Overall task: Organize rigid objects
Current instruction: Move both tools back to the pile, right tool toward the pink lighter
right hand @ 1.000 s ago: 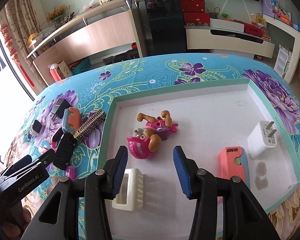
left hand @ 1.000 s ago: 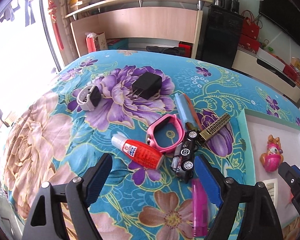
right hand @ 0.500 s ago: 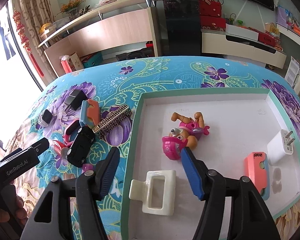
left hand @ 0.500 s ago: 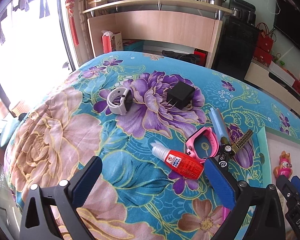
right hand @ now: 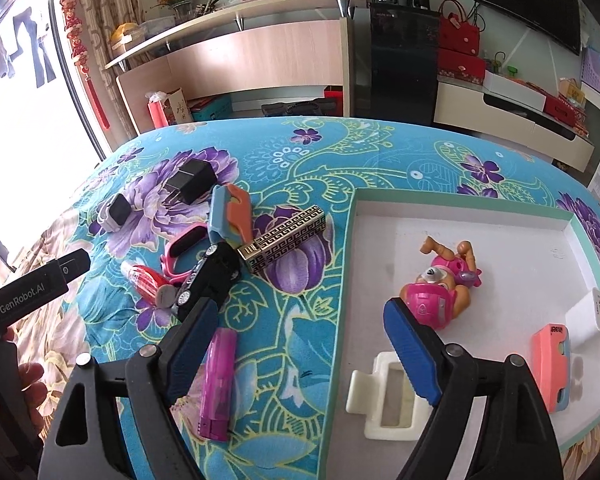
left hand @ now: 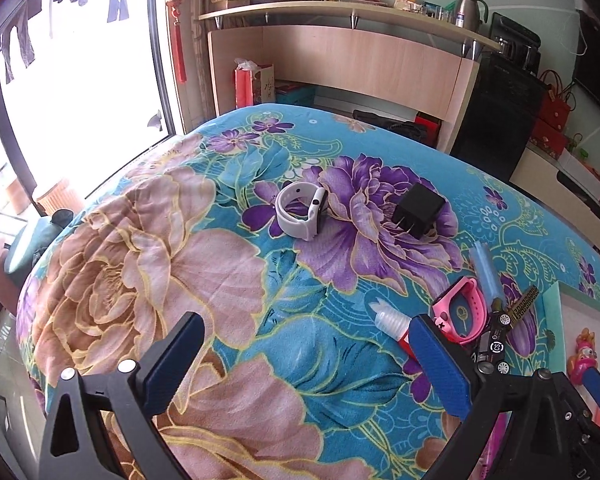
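Flowery cloth covers your counter [right hand: 380,160]; the tray [right hand: 352,280] sits right, loose things left. Both hands' fingers gape wide, holding nothing: left gripper [left hand: 304,356], right gripper [right hand: 300,344]. You look between picks. Next, probably reach the watch [left hand: 300,212].

Your left gripper [left hand: 304,360], right gripper [right hand: 296,350]: black frames, blue ribbed pads [right hand: 410,354], silver screws [right hand: 452,350]. White "GenRobot.AI" lettering on body, bare fingers [right hand: 28,376] beneath lettering.

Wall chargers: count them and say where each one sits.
2. The black charger lies on the floral cloth beside the white watch; the white charger lies inside the tray. None seems hidden.
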Motion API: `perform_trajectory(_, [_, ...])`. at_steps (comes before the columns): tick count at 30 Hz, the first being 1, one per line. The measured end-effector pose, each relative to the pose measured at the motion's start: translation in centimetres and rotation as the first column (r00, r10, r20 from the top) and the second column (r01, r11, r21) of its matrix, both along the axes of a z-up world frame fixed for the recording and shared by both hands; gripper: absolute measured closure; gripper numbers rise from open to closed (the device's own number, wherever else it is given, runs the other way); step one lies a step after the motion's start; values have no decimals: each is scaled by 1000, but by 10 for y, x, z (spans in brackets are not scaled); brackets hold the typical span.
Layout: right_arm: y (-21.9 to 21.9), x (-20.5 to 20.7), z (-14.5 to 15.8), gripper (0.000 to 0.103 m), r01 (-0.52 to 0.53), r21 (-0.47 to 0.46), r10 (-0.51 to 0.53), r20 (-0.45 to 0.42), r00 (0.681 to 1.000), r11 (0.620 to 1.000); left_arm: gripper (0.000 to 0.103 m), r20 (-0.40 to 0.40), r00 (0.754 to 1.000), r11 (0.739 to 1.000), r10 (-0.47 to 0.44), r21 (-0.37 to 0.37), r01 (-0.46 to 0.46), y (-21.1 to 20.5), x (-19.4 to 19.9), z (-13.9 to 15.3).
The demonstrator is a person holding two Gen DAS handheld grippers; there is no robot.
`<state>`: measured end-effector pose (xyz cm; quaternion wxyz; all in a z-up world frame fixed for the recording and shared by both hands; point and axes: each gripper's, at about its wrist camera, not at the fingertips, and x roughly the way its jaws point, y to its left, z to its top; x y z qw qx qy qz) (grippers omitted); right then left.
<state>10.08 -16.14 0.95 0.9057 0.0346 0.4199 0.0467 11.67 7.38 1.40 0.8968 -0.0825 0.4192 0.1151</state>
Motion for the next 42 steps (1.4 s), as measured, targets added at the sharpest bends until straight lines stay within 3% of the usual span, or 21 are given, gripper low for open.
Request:
perform_trajectory(10, [28, 1, -3, 18, -81, -4, 81, -15, 997, 997, 0, -45, 999, 1000, -16, -8, 16, 7, 1, -8])
perform_trajectory(20, [46, 7, -30, 18, -140, -18, 136, -139, 981, 990, 0, -116, 992, 998, -58, -13, 57, 1, 6, -23])
perform_trajectory(27, [53, 4, -34, 19, -178, -37, 170, -164, 972, 983, 0, -133, 988, 997, -78, -7, 77, -4, 8, -26])
perform_trajectory(37, [50, 1, -34, 56, -183, -56, 170, -182, 969, 982, 0, -141, 985, 995, -100, 5, 102, -10, 9, -27])
perform_trajectory(42, [48, 1, -33, 59, -185, -42, 175, -180, 968, 982, 0, -143, 984, 994, -103, 12, 106, -11, 9, -27])
